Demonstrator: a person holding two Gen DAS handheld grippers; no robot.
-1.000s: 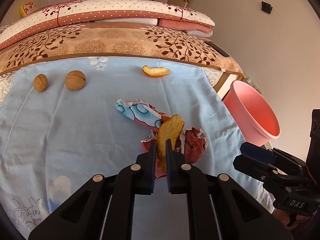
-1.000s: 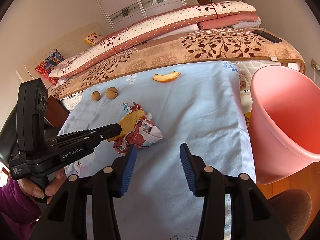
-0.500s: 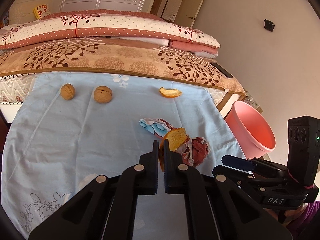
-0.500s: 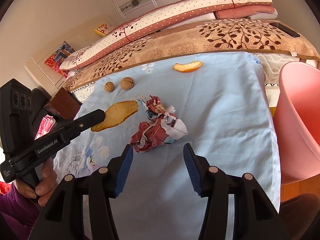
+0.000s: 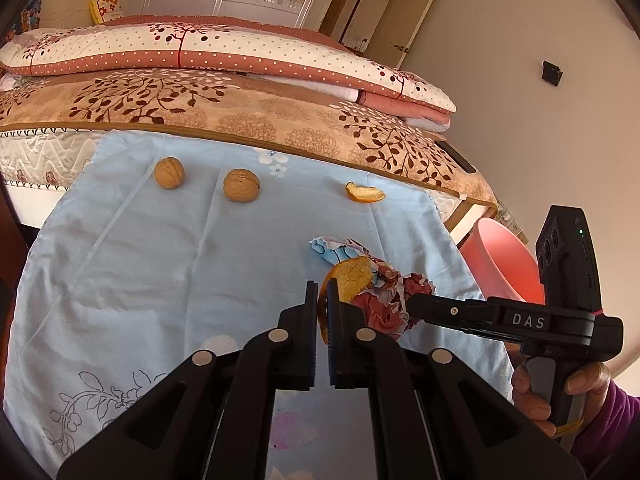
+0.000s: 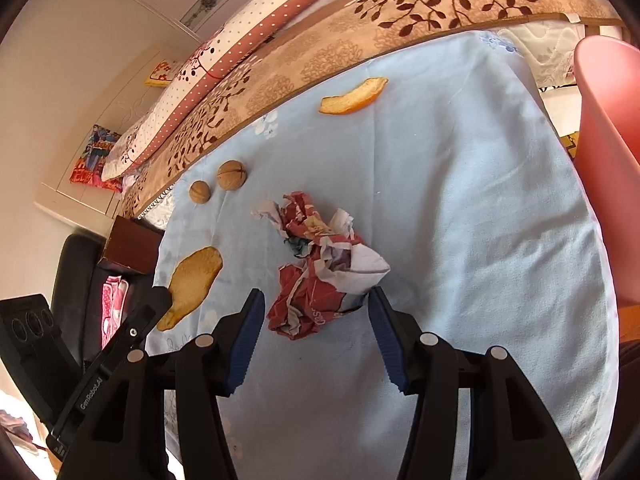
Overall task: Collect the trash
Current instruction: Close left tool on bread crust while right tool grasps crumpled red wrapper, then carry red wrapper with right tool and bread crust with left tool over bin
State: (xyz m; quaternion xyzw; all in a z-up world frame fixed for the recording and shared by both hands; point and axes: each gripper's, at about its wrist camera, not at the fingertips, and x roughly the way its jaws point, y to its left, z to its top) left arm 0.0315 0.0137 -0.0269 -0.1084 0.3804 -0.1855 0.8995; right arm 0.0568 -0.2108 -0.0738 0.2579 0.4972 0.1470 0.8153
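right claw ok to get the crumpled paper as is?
Probably yes. The right claw is open, its blue pads either side of the crumpled paper, nothing between. The left claw, shut on the orange peel, sits off to the side.

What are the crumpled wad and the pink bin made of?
The wad looks like printed paper: torn white edges, sharp creases, red and blue print, matte. The bin seems to be moulded plastic: a smooth, even pink wall with a soft sheen, though the look alone cannot settle it.

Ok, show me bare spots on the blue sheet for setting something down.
Free: the stretch between the walnuts and the left gripper, and the strip between the paper wad and the pink bin. Crowded: around the wad, right gripper straddling it.
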